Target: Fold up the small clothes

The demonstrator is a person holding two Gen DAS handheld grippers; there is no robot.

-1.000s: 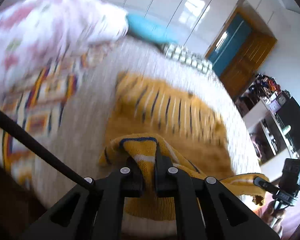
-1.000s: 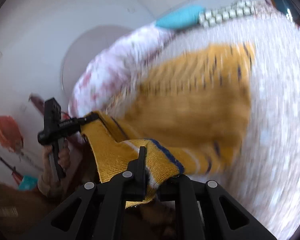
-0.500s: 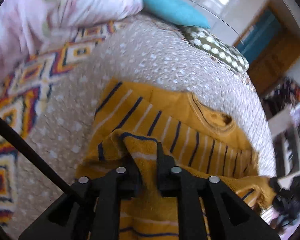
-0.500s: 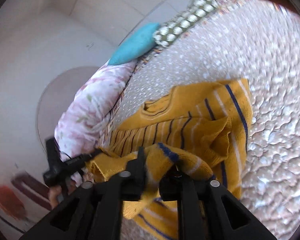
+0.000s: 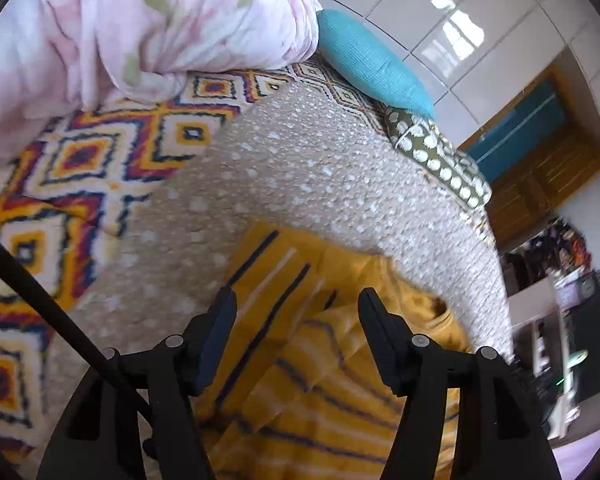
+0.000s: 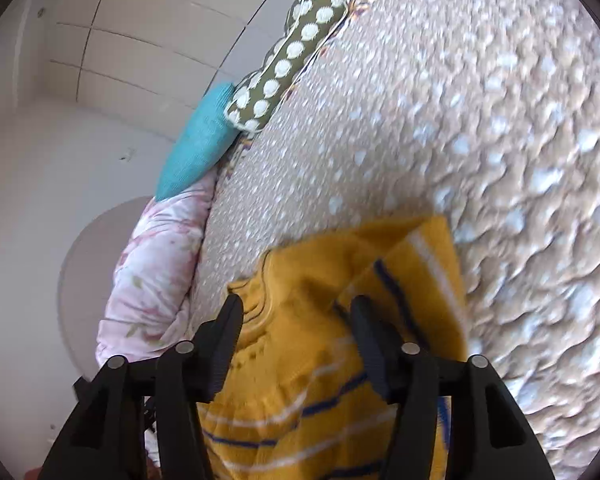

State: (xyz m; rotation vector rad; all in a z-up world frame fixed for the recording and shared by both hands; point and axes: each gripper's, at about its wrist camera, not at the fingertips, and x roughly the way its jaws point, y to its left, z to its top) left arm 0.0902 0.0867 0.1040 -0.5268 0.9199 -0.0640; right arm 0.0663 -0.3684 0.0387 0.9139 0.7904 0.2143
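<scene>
A small mustard-yellow knit sweater (image 5: 320,368) with navy and white stripes lies folded over on a beige dotted bedspread (image 5: 300,168). It also shows in the right wrist view (image 6: 308,360), with its neckline toward the left. My left gripper (image 5: 296,312) is open and empty just above the sweater's striped left side. My right gripper (image 6: 296,320) is open and empty above the sweater near the collar. The jaws of both stand wide apart with cloth showing between them.
A pink floral duvet (image 5: 120,28) is heaped at the far left on a bright diamond-pattern blanket (image 5: 72,160). A turquoise pillow (image 5: 372,68) and an olive dotted pillow (image 5: 436,152) lie at the bed's head. Shelves (image 5: 560,320) and a wooden door (image 5: 540,160) stand to the right.
Both grippers have let go of the sweater's hem and opened wide. The lifted bottom part now lies folded over the sweater's upper body.
</scene>
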